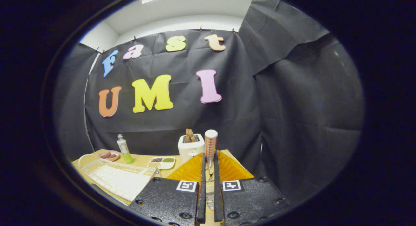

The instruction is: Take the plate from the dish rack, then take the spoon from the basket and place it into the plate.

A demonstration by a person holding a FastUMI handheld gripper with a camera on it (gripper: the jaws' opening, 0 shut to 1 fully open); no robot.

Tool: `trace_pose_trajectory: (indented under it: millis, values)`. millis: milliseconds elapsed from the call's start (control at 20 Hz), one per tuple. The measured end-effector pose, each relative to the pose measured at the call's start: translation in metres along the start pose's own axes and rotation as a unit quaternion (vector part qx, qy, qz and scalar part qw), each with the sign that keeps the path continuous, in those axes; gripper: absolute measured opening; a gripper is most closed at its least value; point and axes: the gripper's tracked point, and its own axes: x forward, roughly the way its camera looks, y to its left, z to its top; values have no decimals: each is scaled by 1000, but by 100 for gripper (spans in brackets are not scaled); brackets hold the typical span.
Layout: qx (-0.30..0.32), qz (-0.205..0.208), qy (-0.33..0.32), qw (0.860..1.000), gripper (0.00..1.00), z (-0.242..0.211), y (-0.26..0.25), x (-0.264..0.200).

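Gripper (209, 174) pinching a spoon above the table (143, 161).

Largest first: the white dish rack (117, 177) lies left of the fingers; a toaster (191, 147) stands beyond them; the 2 fingers are nearly closed, both pressing the spoon (210, 144), its checked handle upright between them.

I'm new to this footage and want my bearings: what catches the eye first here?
The gripper stands out first, its fingers nearly closed on a thin spoon handle between them. Just beyond the fingers a tall cup stack rises beside a white toaster. Further left on the table lie a white dish rack and a green bottle.
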Motion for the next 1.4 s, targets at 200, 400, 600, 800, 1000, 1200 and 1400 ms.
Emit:
trace_pose_trajectory:
  millis: [200,400,600,800,1000,1200,1400]
  values:
    - [-7,18,-20,1000,15,38,37,-49]
    - [-17,55,-12,998,15,38,89,-97]
    - [-12,108,10,994,15,-1,149,-145]
    - [-46,139,19,989,15,-49,202,-176]
    - [-36,186,77,979,15,-118,254,-202]
    - [-24,216,141,966,15,-173,284,-212]
    - [-10,216,175,961,15,-198,287,-208]
